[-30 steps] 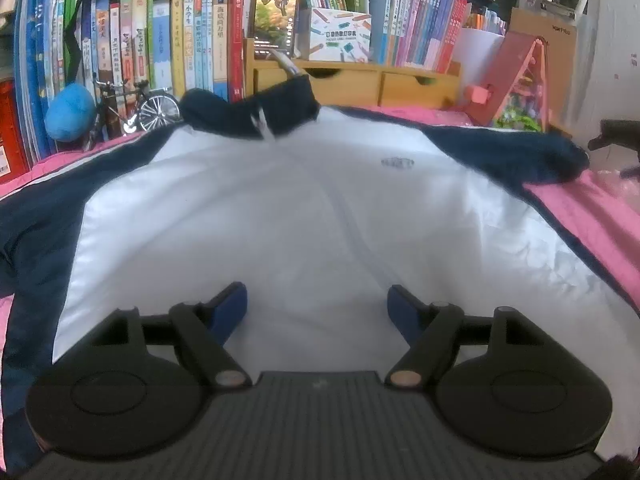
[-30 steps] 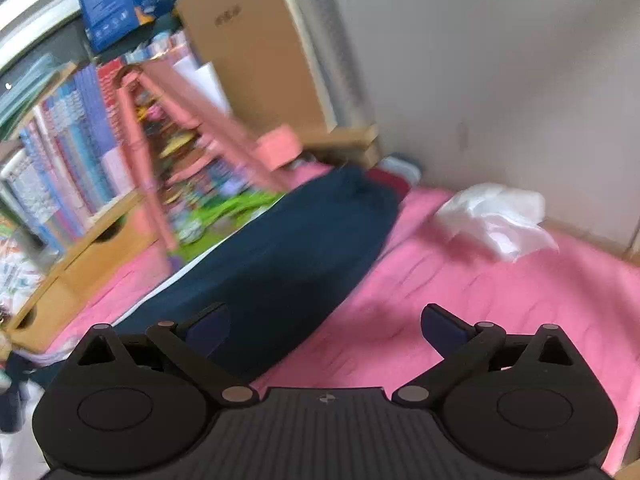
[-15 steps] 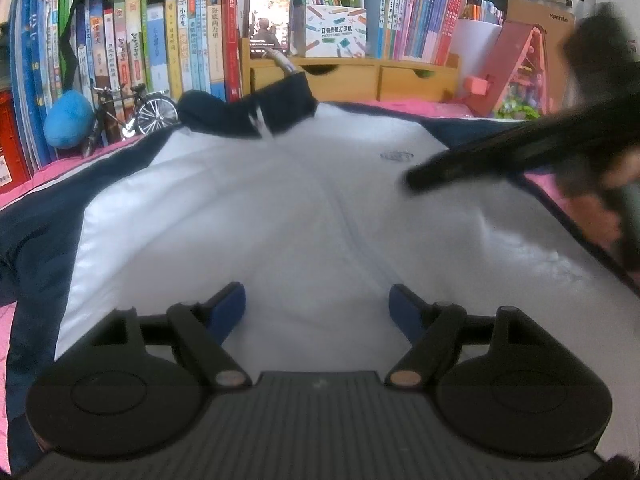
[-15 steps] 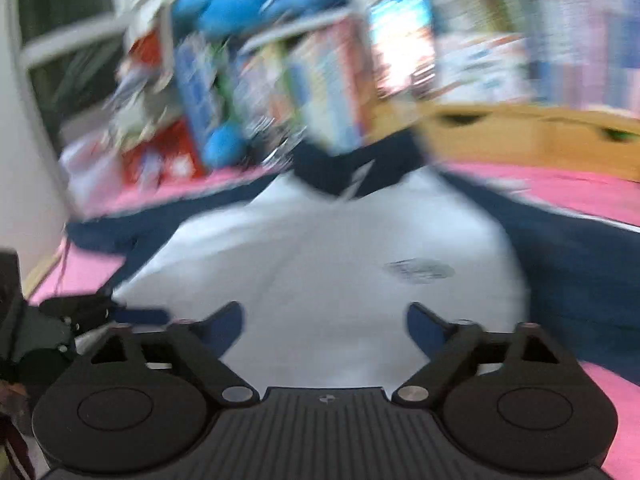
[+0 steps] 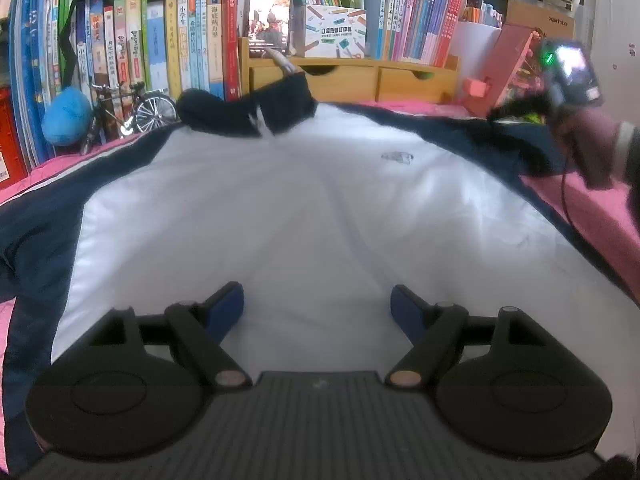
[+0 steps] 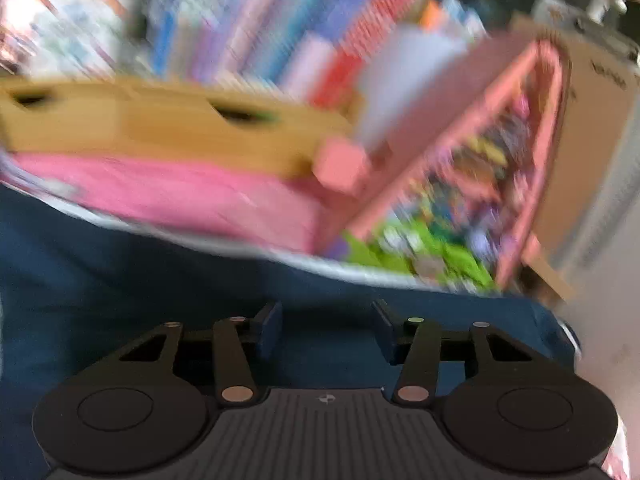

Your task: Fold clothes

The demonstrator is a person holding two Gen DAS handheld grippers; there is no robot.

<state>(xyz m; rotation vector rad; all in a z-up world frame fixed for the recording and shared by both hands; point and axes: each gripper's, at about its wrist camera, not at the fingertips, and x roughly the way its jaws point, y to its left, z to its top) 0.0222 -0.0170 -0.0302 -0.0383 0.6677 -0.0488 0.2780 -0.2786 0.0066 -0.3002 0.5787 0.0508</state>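
Note:
A white jacket (image 5: 304, 208) with navy sleeves and collar lies spread flat on a pink cloth (image 5: 592, 204). My left gripper (image 5: 318, 308) is open and empty, low over the jacket's white lower front. My right gripper (image 6: 326, 330) is open, with its fingers narrower than before, right over the navy right sleeve (image 6: 120, 280); the view is blurred. In the left wrist view the right gripper (image 5: 520, 114) sits at the far right over that sleeve (image 5: 480, 136).
A wooden drawer unit (image 5: 352, 80), rows of books (image 5: 160, 48), a phone (image 5: 270, 12), a toy bicycle (image 5: 128, 112) and a blue ball (image 5: 66, 116) line the back. A pink triangular toy stand (image 6: 460, 168) and a cardboard box (image 6: 592, 128) stand at the right.
The right gripper swung across the jacket and back to the right sleeve, dropped low over it, and its fingers narrowed. The left gripper held still.

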